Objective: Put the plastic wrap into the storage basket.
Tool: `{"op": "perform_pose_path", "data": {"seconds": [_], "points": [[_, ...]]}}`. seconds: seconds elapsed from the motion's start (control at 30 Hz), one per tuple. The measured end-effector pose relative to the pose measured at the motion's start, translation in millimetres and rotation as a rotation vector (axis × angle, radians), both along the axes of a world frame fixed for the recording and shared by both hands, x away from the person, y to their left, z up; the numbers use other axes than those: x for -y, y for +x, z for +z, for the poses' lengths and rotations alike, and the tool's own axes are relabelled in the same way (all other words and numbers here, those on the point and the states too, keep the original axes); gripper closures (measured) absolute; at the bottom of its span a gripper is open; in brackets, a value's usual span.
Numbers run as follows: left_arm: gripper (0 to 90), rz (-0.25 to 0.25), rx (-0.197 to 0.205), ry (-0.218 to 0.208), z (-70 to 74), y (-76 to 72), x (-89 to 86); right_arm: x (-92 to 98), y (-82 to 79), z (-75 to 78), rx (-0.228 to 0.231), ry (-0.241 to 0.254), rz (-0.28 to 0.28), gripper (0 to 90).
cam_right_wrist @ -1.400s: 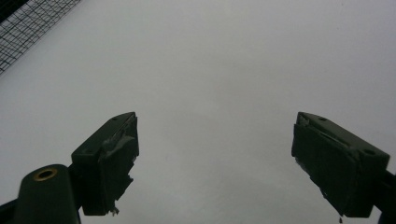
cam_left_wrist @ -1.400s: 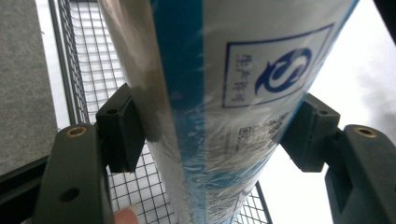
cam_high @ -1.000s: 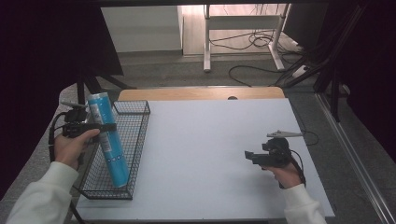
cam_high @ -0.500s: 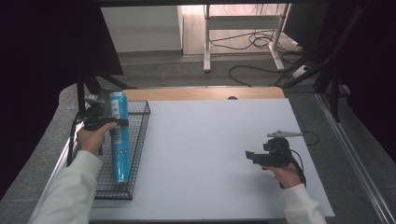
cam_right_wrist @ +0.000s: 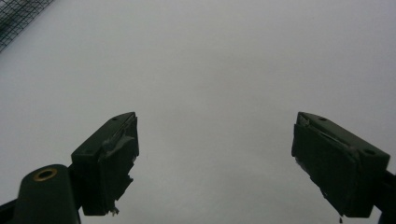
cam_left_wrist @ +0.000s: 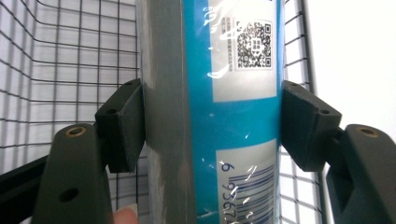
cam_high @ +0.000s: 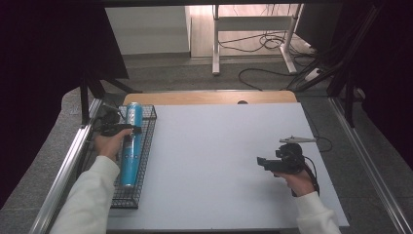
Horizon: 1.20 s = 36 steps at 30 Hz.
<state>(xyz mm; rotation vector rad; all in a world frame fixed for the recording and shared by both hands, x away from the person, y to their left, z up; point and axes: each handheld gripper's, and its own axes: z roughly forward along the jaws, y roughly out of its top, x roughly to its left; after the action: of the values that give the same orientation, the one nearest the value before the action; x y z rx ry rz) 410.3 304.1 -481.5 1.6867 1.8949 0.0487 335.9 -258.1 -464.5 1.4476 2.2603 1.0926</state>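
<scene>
The left hand-held gripper (cam_left_wrist: pixel 212 126) is clamped across a tall blue and grey cylindrical can (cam_left_wrist: pixel 215 93) with a clear glossy wrap, its two black pads pressing on opposite sides of the body. In the high view the same left hand-held gripper (cam_high: pixel 127 129) grips the can (cam_high: pixel 131 146) near its upper part. The can lies lengthwise in a long black wire mesh basket (cam_high: pixel 146 146) that sits along the left edge of the bench; whether the can rests fully on the basket floor cannot be told.

The right hand-held gripper (cam_high: pixel 263 162) is held low over the right part of the bench, well apart from the basket, and its jaws stand wide with nothing between them, as the right gripper view (cam_right_wrist: pixel 215 163) shows.

The can's label carries a square code and a barcode, but the print is too small to read, and its lower end is cut off in the left gripper view. A fingertip (cam_left_wrist: pixel 126 215) shows at the bottom edge there.

The bench (cam_high: pixel 219 161) has a plain white top with a wooden strip at its far edge. Beyond it lie a grey floor, dark screens at both sides, loose cables (cam_high: pixel 263 44) and the white legs of a frame.
</scene>
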Motion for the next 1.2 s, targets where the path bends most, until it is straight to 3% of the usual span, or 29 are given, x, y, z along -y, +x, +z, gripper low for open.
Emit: {"op": "perform_pose_path", "data": {"seconds": [0.33,0.43,0.57,0.7,0.9,1.03,1.13,1.2], "points": [[30.0,0.034,-0.055,0.033,-21.9,8.6,1.5,1.3,1.7,-2.9,-0.008,-0.001,-0.001,15.3],[25.4,0.029,-0.006,-0.007,-13.2,4.0,-1.0,1.1,2.0,-4.1,-0.012,0.004,0.001,15.3],[14.3,-0.027,-0.011,-0.008,-3.3,-3.6,2.8,-2.1,2.5,-5.7,-0.017,0.000,0.015,14.8],[14.0,-0.068,0.054,0.085,8.2,-18.2,6.7,-2.5,0.1,-3.7,-0.011,0.006,0.027,14.7],[16.2,-0.166,0.205,0.076,33.7,-50.0,12.9,-2.7,-1.1,-4.0,-0.003,-0.001,0.065,14.0],[17.0,-0.270,0.304,0.097,54.4,-80.3,20.8,-5.3,-3.5,-1.7,0.022,-0.002,0.092,13.7],[17.6,-0.305,0.351,0.142,64.3,-102.7,27.5,-4.0,-5.1,0.4,0.041,0.004,0.110,13.5],[17.9,-0.337,0.371,0.143,68.9,-115.8,32.1,-3.0,-5.6,0.9,0.046,0.006,0.112,13.6]]}}
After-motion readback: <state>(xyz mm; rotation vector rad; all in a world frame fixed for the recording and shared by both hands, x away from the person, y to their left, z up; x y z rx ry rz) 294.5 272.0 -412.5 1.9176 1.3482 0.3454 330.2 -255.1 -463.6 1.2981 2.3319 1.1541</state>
